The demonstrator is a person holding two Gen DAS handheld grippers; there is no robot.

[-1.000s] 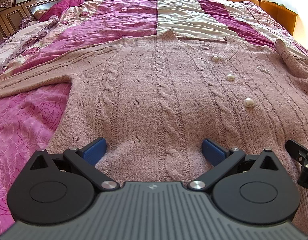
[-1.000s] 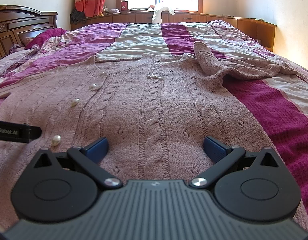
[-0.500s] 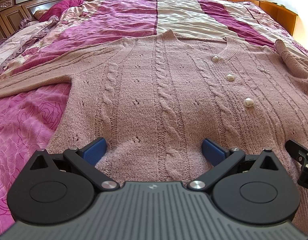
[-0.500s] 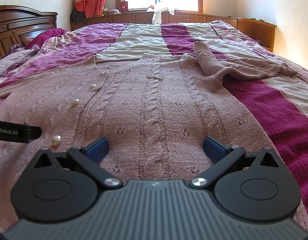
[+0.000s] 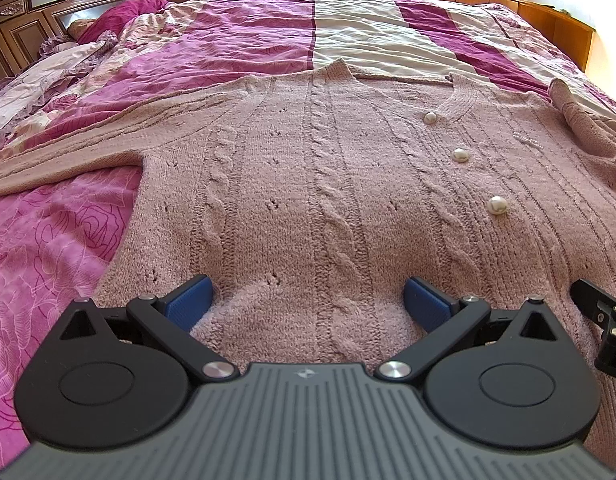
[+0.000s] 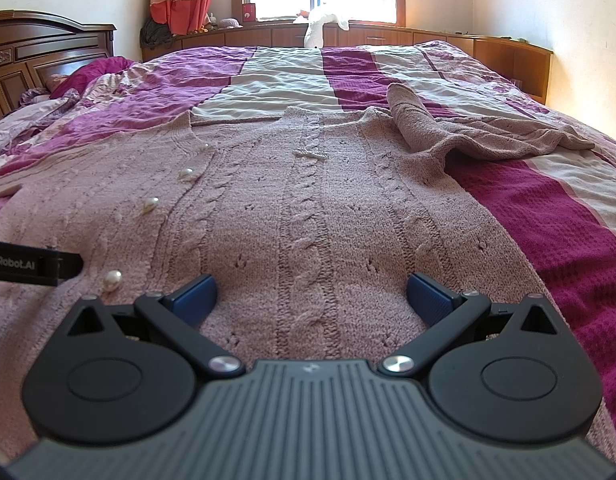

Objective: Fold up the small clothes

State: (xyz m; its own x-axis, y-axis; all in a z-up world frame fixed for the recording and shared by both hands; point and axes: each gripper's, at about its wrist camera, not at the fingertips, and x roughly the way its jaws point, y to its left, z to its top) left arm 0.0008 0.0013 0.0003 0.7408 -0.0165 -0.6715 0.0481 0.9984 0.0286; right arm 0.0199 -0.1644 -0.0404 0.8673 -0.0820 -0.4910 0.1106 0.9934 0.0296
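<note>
Both tongs, left (image 5: 308, 300) and right (image 6: 312, 296), spread apart at the hem of the cardigan (image 5: 328, 184), flat on the bed (image 5: 59, 240); I judge they're set to pinch it for folding.

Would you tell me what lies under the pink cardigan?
The cardigan lies spread on a magenta, pink and cream bedspread, which shows all around it. The part directly beneath it is covered.
</note>
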